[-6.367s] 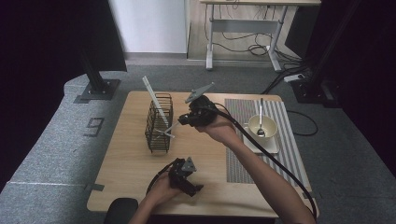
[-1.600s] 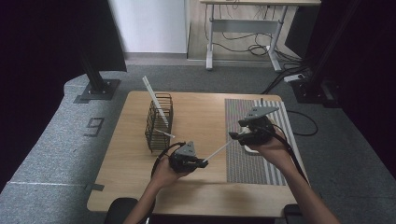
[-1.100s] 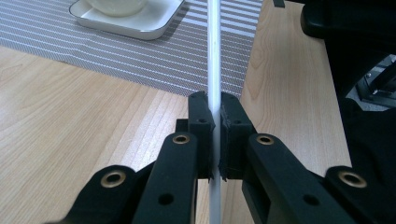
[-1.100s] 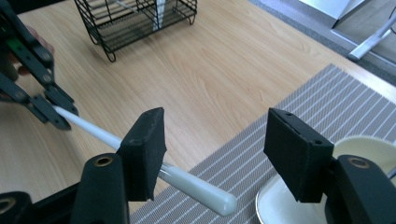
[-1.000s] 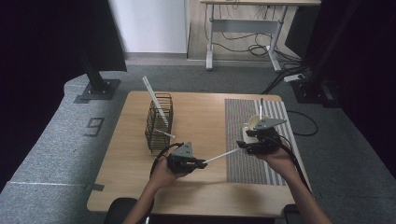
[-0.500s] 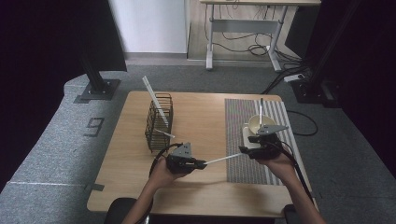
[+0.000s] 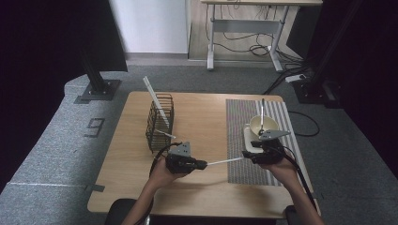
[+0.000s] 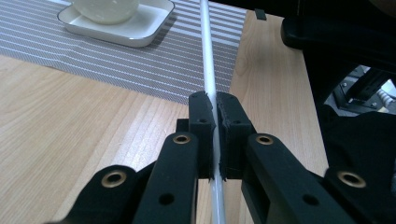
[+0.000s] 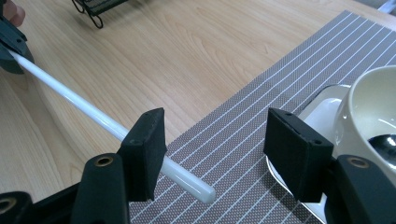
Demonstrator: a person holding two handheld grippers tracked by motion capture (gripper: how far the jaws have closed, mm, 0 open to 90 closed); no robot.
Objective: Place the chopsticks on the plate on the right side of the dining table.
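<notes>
Chopstick (image 8: 208, 70) clamped in L gripper (image 8: 211, 105) fingers; R gripper (image 9: 215, 140) fingers open round its tip.

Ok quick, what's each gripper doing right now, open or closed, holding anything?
Left gripper: closed on the white stick.
Right gripper: open, holding nothing; the stick's tip lies between its fingers.

Wooden table (image 7: 202, 112), striped placemat (image 7: 244, 140), black wire basket (image 7: 158, 123)

In the right gripper view the bowl (image 9: 373, 107) runs off the right edge, and the wire basket (image 9: 95, 7) is cut by the top edge. The white stick (image 8: 208, 70) leaves the left gripper view at top (its far end unseen).
</notes>
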